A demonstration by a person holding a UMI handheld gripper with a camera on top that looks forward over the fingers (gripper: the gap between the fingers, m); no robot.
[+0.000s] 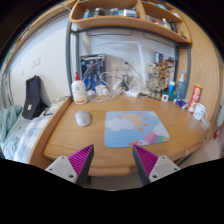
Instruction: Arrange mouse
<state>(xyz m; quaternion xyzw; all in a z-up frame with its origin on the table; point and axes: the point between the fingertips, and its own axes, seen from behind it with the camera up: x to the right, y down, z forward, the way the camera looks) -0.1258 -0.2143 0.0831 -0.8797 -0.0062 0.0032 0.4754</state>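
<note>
Mouse point(83, 118) work starts from my tongs point(113, 160), whose pink pads point(82, 158) stand wide apart and hold nothing. Just ahead of them I see a map-printed mouse mat point(137, 128) lying flat on the wooden desk point(70, 140). The grey mouse sits on bare wood beside the mat, off its left edge. Beyond stands a white bottle point(78, 91), with shelves point(125, 20) overhead.

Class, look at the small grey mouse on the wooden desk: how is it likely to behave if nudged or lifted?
The small rounded grey computer mouse looks low and flat-bottomed, so it would probably slide across the wooden desk, not roll. Its smooth domed shell may slip in a loose grip. The claw stands open, well short of it.
</note>
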